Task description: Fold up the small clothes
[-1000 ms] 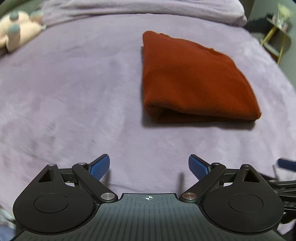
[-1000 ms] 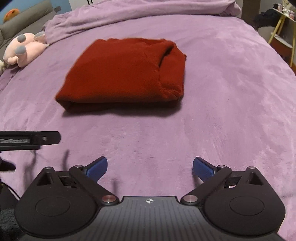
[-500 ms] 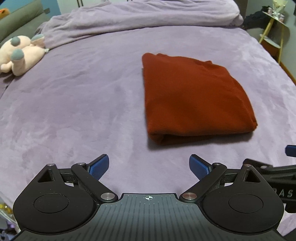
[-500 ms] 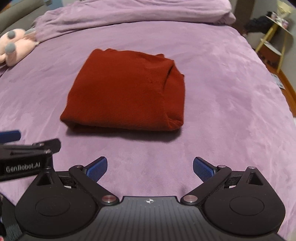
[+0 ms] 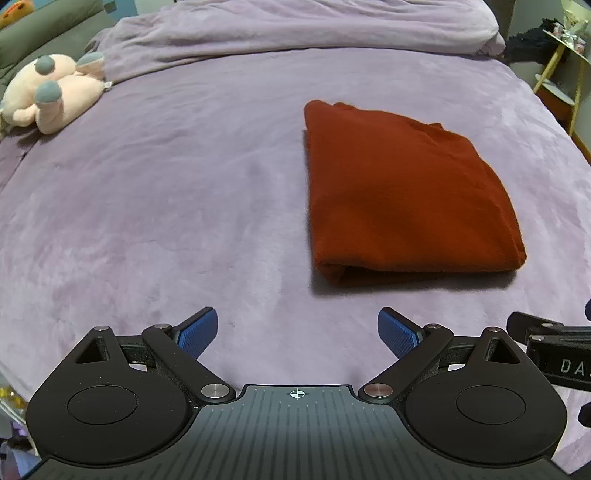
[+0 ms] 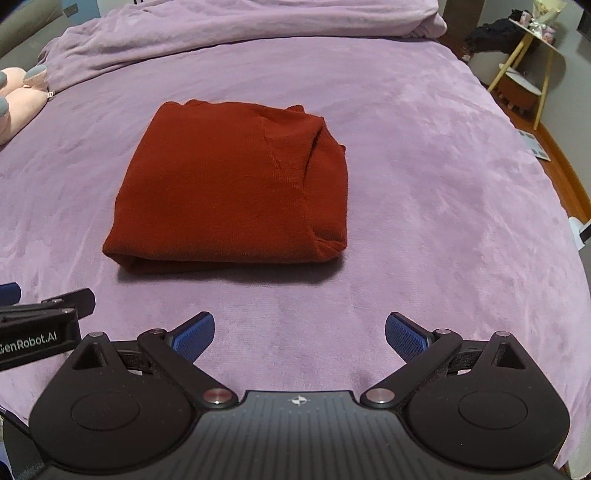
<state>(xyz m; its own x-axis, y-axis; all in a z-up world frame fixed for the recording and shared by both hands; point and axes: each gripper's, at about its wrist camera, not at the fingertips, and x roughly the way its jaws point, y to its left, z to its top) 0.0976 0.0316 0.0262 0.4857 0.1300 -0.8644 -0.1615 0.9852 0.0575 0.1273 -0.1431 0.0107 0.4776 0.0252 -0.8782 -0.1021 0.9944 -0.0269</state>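
A dark red garment (image 5: pixel 402 192) lies folded into a compact rectangle on the purple bedspread (image 5: pixel 166 192). In the right wrist view the garment (image 6: pixel 236 188) sits straight ahead with a folded sleeve seam on its right side. My left gripper (image 5: pixel 297 332) is open and empty, held above the bed in front and to the left of the garment. My right gripper (image 6: pixel 299 334) is open and empty, held in front of the garment's near edge. Neither gripper touches the cloth.
A pink plush toy (image 5: pixel 51 96) lies at the far left of the bed. A rumpled purple blanket (image 5: pixel 295 26) lies along the far edge. A yellow-legged side table (image 6: pixel 524 66) stands off the bed at the right.
Both grippers have pulled back and risen from the folded garment, so more of the bed shows. The garment has not moved. Both grippers stay open.
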